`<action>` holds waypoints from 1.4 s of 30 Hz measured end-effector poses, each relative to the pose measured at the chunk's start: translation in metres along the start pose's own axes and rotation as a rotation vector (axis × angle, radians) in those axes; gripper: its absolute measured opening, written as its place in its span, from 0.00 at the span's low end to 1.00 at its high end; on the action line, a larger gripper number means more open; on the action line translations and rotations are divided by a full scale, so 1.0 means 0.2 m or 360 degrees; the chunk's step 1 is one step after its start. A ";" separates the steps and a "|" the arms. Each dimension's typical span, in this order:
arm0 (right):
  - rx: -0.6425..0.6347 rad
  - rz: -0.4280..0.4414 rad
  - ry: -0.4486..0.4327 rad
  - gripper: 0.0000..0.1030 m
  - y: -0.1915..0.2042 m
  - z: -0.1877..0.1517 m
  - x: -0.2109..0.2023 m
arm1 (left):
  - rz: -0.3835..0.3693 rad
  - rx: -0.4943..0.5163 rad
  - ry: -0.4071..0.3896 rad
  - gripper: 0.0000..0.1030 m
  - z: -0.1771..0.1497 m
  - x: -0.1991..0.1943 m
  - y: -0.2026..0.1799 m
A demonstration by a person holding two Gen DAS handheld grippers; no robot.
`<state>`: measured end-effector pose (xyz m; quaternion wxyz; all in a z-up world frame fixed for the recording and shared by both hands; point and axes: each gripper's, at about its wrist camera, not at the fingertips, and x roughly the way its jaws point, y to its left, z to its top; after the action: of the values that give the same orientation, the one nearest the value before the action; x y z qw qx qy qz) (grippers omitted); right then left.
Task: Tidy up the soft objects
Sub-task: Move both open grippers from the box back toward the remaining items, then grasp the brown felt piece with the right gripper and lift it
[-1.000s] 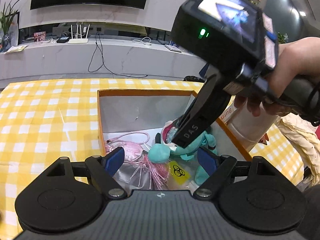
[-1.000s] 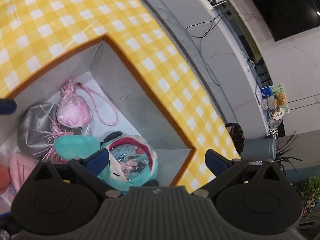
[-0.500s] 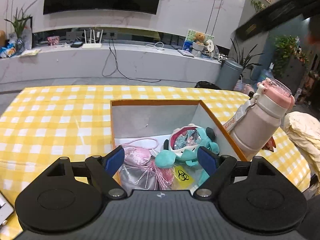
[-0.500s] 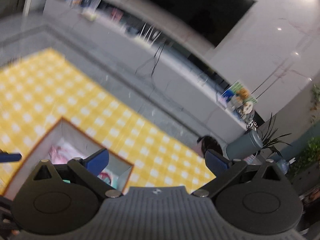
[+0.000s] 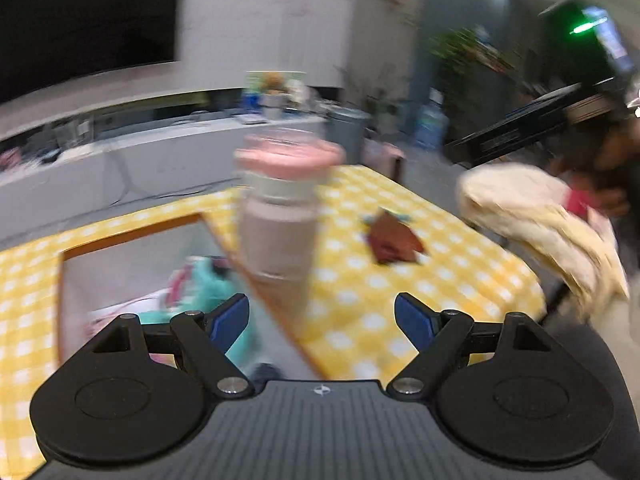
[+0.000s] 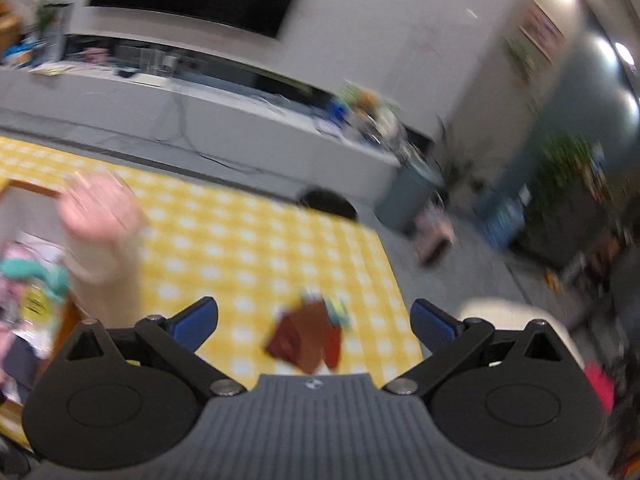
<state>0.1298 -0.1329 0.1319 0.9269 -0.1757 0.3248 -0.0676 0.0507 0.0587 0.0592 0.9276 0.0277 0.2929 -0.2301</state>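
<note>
While both views are blurred, the left hand-held gripper point(image 5: 322, 316) hangs with its jaws wide apart and empty over the edge of the box point(image 5: 132, 236) on the yellow checked desk point(image 5: 360, 280), where a teal plush point(image 5: 208, 280) and pink soft things lie inside and a pink-lidded bottle point(image 5: 280, 216) stands just beside the box's right wall. The right hand-held gripper point(image 6: 314, 320) is likewise spread and empty above a small brown toy point(image 6: 306, 344) lying on the desk, and a cream bundle point(image 5: 532, 216) sits at the desk's right edge
</note>
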 end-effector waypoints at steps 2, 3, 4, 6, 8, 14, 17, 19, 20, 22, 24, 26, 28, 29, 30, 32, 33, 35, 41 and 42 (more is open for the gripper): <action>0.0025 -0.0016 0.0031 0.97 -0.03 -0.14 0.07 | -0.0036 0.0098 0.0013 0.94 -0.02 0.03 -0.12; 0.0031 -0.0016 0.0052 0.97 -0.04 -0.20 0.11 | -0.0040 0.0131 0.0020 0.94 -0.03 0.04 -0.17; 0.0042 -0.0022 0.0073 0.97 -0.04 -0.25 0.15 | -0.0042 0.0152 0.0027 0.94 -0.04 0.06 -0.21; 0.0058 -0.0035 0.0119 0.97 -0.04 -0.33 0.23 | -0.0053 0.0162 0.0036 0.94 -0.06 0.11 -0.27; 0.0064 -0.0061 0.0128 0.97 -0.05 -0.41 0.31 | -0.0073 0.0142 0.0050 0.94 -0.09 0.18 -0.31; 0.0113 -0.0049 0.0163 0.97 0.00 -0.55 0.50 | 0.0129 0.0031 0.0035 0.94 -0.18 0.40 -0.39; -0.0018 -0.0111 0.0108 0.97 0.06 -0.60 0.54 | 0.0225 -0.0032 0.0100 0.94 -0.19 0.54 -0.40; -0.0047 -0.0092 0.0110 0.97 0.06 -0.61 0.58 | 0.0272 -0.0086 0.0126 0.94 -0.20 0.62 -0.39; -0.0031 -0.0072 0.0118 0.97 0.05 -0.61 0.60 | 0.0303 -0.0117 0.0140 0.94 -0.20 0.65 -0.39; 0.0043 -0.0044 0.0121 0.97 0.01 -0.60 0.66 | 0.0417 -0.0096 0.0098 0.94 -0.20 0.69 -0.40; 0.0118 -0.0026 0.0109 0.97 -0.04 -0.59 0.71 | 0.0470 -0.0057 0.0089 0.94 -0.20 0.70 -0.40; 0.0191 -0.0017 0.0111 0.97 -0.10 -0.58 0.78 | 0.0461 -0.0049 0.0082 0.94 -0.19 0.71 -0.41; 0.0258 -0.0016 0.0133 0.97 -0.17 -0.57 0.85 | 0.0415 -0.0099 0.0086 0.94 -0.18 0.72 -0.41; 0.0297 -0.0021 0.0145 0.97 -0.20 -0.57 0.90 | 0.0401 -0.0114 0.0084 0.94 -0.18 0.72 -0.42; 0.0331 -0.0020 0.0156 0.97 -0.24 -0.57 0.95 | 0.0385 -0.0120 0.0084 0.94 -0.17 0.73 -0.42; 0.0399 0.0002 0.0167 0.97 -0.31 -0.56 1.05 | 0.0374 -0.0109 0.0094 0.94 -0.17 0.76 -0.45; 0.0447 0.0020 0.0179 0.97 -0.34 -0.56 1.10 | 0.0372 -0.0102 0.0096 0.94 -0.17 0.78 -0.46; 0.0545 0.0096 0.0218 0.97 -0.38 -0.57 1.19 | 0.0378 -0.0095 0.0113 0.94 -0.17 0.83 -0.48; 0.0613 0.0331 0.0252 0.95 -0.36 -0.53 1.35 | 0.0386 -0.0114 0.0171 0.94 -0.18 0.93 -0.52; 0.0585 0.0330 0.0233 0.93 -0.35 -0.52 1.36 | 0.0396 -0.0116 0.0172 0.94 -0.18 0.93 -0.52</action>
<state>0.2770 -0.2914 -0.0751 0.9193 0.0361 0.3896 -0.0425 0.1193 -0.1043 -0.0653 0.9322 0.0424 0.3450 -0.1006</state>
